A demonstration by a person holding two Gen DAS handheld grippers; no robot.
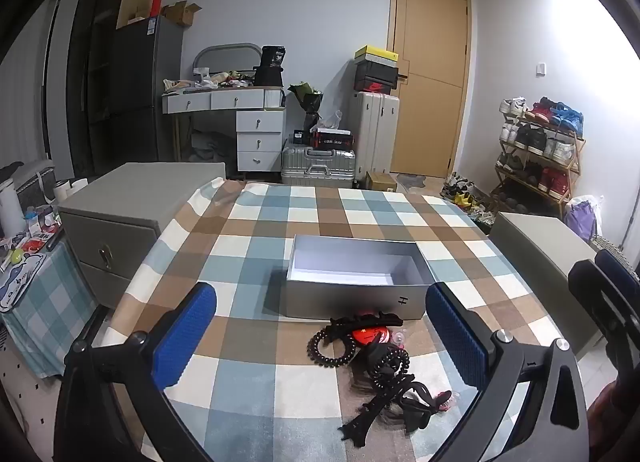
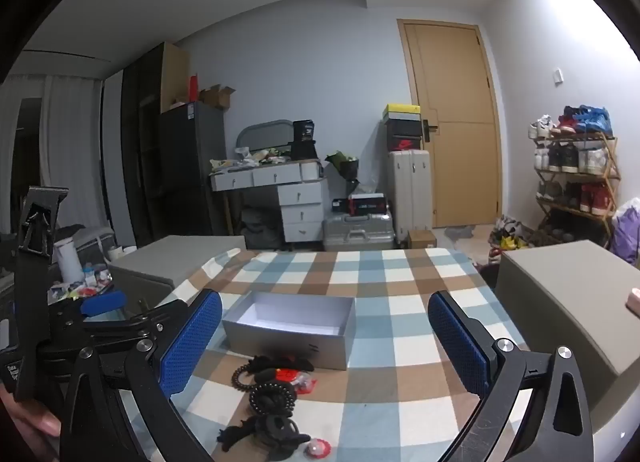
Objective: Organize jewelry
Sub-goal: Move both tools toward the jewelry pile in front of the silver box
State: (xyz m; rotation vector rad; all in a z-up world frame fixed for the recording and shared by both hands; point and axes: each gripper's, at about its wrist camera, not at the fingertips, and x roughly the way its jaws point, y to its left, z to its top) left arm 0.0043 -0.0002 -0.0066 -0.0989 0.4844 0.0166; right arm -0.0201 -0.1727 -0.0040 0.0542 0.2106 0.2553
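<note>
An open, empty grey box sits on the checkered tablecloth; it also shows in the right wrist view. In front of it lies a pile of jewelry: black bead bracelets, black hair clips and a red piece. The pile also shows in the right wrist view. My left gripper is open and empty, hovering over the pile. My right gripper is open and empty, to the right of the left one, above the table in front of the box.
The table has a grey drawer cabinet at its left and a grey box at its right. Behind are a desk, suitcases, a door and a shoe rack. The left gripper's body shows in the right wrist view.
</note>
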